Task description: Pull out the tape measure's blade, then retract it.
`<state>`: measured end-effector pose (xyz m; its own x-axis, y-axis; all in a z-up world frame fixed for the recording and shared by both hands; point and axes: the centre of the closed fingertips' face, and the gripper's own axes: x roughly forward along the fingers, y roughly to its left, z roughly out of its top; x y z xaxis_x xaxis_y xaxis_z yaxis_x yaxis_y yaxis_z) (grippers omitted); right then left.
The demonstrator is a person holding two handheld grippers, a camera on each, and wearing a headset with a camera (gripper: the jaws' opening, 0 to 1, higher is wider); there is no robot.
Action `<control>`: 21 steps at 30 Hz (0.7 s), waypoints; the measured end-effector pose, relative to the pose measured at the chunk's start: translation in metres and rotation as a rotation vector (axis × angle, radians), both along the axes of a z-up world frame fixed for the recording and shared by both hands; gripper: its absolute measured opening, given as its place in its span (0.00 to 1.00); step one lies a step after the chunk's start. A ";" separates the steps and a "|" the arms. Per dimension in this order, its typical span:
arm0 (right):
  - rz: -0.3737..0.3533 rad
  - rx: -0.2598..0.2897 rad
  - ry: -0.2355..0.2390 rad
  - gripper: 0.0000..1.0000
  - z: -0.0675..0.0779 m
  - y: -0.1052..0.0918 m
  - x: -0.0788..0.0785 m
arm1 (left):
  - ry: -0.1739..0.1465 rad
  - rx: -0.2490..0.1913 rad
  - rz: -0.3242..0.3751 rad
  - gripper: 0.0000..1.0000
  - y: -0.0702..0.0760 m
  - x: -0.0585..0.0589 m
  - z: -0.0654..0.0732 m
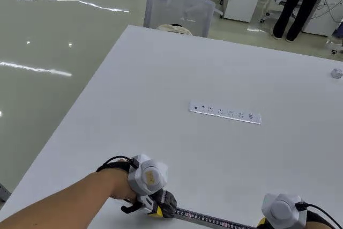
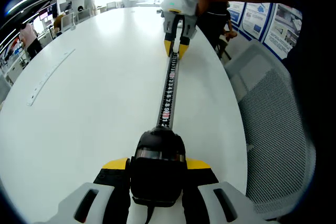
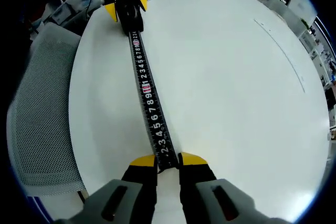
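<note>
White counter [image 1: 161,79]; my left hand-held gripper [image 2: 157,163] clamps the tape measure [image 2: 157,179], my right hand-held gripper [image 3: 168,161] pinches the blade [image 3: 146,90]. I'd feed it back slowly.

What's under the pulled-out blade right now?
The white table lies under the blade, from the case to the right gripper. Its end hook is hidden between the jaws.

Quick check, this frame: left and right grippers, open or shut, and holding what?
Left gripper: shut on the tape measure case.
Right gripper: shut on the end of the pulled-out blade.
</note>
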<state>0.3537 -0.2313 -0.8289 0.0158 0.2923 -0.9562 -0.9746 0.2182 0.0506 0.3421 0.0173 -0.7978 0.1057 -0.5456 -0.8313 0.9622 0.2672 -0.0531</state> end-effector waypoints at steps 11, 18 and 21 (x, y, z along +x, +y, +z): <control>-0.041 0.044 -0.013 0.16 0.001 0.000 0.000 | 0.039 -0.005 0.024 0.37 0.001 0.001 0.000; -0.158 0.135 -0.055 0.25 0.003 0.001 0.001 | 0.018 -0.072 0.142 0.61 0.017 0.000 -0.005; -0.176 0.154 -0.080 0.33 0.005 0.000 -0.005 | 0.033 -0.132 0.254 0.71 0.031 0.000 -0.001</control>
<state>0.3492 -0.2308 -0.8238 0.1534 0.4201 -0.8944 -0.9243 0.3810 0.0204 0.3422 0.0480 -0.7989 0.2268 -0.6090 -0.7601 0.8622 0.4885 -0.1341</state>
